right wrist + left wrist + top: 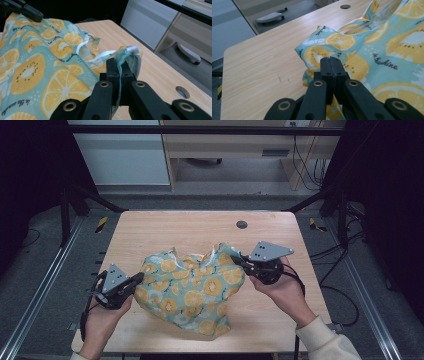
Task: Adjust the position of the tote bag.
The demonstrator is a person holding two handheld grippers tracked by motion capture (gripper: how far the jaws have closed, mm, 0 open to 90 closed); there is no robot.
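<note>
Two grippers, left gripper [139,279] and right gripper [239,259], clamped on fruit-print cloth [192,290].

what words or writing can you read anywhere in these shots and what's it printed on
"in the shine": my best reading of the dark script on the fruit-print cloth, seen in the left gripper view; the first letters of the last word are unclear.
More script lines on the same cloth in the right gripper view: too small and tilted to read.
Label on the cabinet behind the table: too blurred to read.
</note>
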